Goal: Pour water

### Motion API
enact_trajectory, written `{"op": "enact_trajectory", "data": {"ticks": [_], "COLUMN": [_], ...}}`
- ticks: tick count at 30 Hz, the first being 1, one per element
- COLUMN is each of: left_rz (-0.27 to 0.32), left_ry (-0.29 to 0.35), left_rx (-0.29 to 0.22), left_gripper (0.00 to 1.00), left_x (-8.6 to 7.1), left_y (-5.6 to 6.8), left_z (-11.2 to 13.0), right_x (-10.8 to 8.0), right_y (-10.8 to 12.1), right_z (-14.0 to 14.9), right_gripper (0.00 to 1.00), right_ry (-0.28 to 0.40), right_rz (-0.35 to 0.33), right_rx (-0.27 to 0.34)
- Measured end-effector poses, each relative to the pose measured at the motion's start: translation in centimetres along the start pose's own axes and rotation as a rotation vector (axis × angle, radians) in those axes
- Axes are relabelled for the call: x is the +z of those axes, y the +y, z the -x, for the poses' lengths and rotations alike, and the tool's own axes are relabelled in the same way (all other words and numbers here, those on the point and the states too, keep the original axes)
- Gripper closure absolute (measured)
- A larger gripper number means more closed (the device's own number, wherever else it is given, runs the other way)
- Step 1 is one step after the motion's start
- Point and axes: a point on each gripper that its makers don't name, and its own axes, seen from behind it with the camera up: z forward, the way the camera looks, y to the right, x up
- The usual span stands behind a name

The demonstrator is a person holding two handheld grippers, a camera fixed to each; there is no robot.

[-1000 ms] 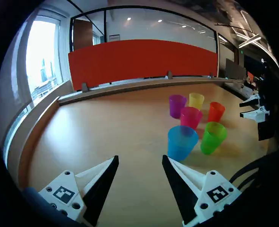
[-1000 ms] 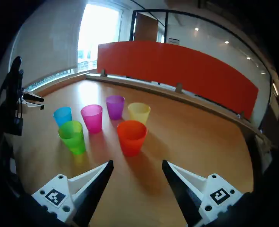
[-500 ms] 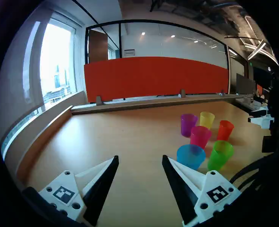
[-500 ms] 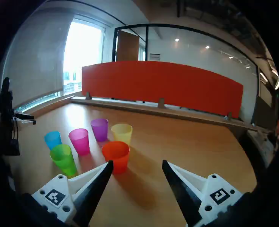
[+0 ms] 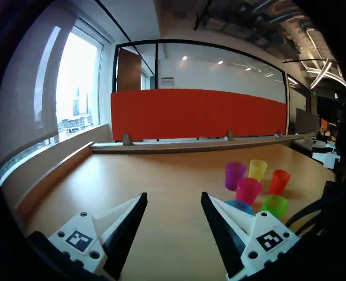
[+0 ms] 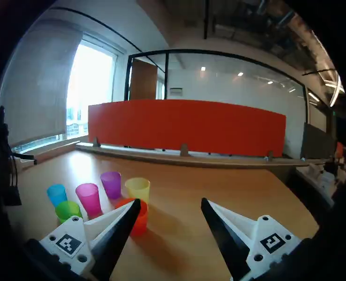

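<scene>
Cups [image 5: 247, 190]: six translucent plastic tumblers, tapered, smooth-walled; purple, yellow, orange, pink, blue, green. Clustered on glossy wood-grain table [image 5: 163, 173].
Left gripper [image 5: 173, 194]: white pointed fingers, black inner faces, spread apart, nothing held; cluster seen right of right finger.
Right gripper [image 6: 169, 200]: likewise spread; cluster seen left, orange cup [image 6: 141, 220] partly hidden by left finger.

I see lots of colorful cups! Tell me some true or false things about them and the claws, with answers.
1. The pink cup stands beside the purple cup. True.
2. The right claw grips the orange cup. False: it is open and empty.
3. The left claw is open. True.
4. The yellow cup lies on its side. False: it stands upright.
5. The panel behind the table is blue. False: it is red.
</scene>
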Motion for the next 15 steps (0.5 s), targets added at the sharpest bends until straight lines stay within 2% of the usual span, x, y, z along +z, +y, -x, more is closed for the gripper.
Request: {"op": "enact_trajectory", "data": {"ticks": [3,8,15], "left_rz": [-0.007,0.003,-0.008], "left_ry": [0.035,0.082,0.180], "left_rx": [-0.024,-0.050,-0.062], "left_gripper": [0.15,0.15,0.15], "left_x": [-0.1,0.0,-0.3], "left_y": [-0.1,0.5,0.6], "left_z": [-0.9,-2.3,-4.9], "right_x": [-0.3,-0.5,-1.2], "right_y": [0.8,1.5,1.1], "right_z": [-0.9,-1.3,-3.9], "right_gripper": [0.00,0.00,0.00], "right_ry": [0.050,0.095,0.190], "right_rz": [0.044,0.105,0.130], "right_rx": [-0.002,-0.012,-0.024]}}
